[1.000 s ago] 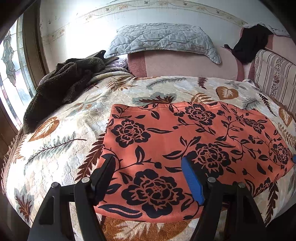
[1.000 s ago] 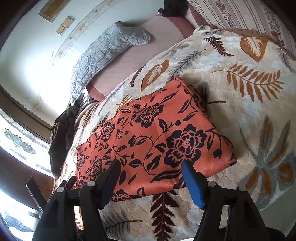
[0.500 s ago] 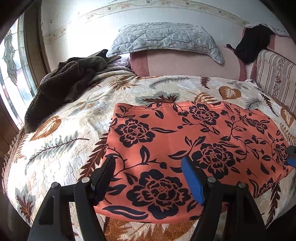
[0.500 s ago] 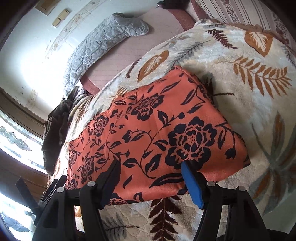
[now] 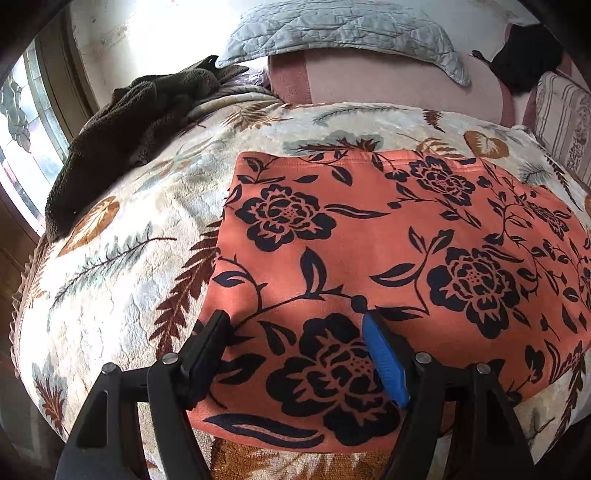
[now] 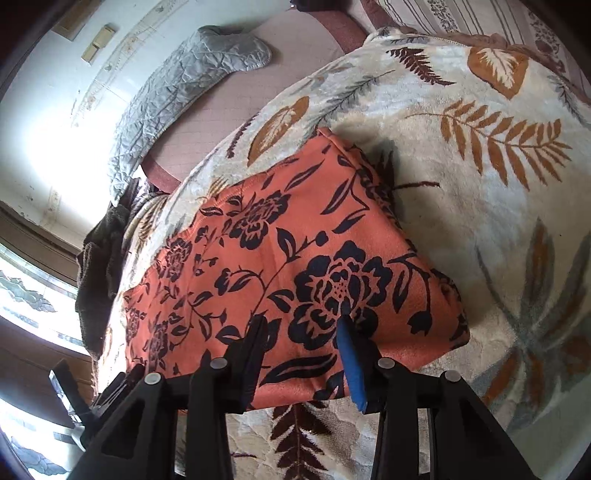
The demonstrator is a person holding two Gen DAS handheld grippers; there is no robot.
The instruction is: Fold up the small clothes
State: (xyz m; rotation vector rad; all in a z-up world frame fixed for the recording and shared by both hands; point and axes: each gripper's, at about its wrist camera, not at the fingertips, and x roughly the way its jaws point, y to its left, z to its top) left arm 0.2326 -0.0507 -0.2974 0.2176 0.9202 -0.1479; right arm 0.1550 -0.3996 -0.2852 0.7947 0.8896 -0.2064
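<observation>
Left wrist view: your left gripper (image 5: 295, 354) hangs wide open, empty, over the cloth's (image 5: 388, 258) 6 o'clock edge, set to pinch it. The right gripper (image 6: 303, 354) is half open, empty, over that cloth flat on the blanket (image 6: 480, 203).

The orange floral garment (image 5: 369, 240) is matt, softly napped cloth. The leaf-print blanket (image 5: 140, 236) looks plush and fuzzy. The grey pillow (image 5: 332, 29) is quilted fabric; the dark throw (image 5: 122, 122) shaggy fleece.
</observation>
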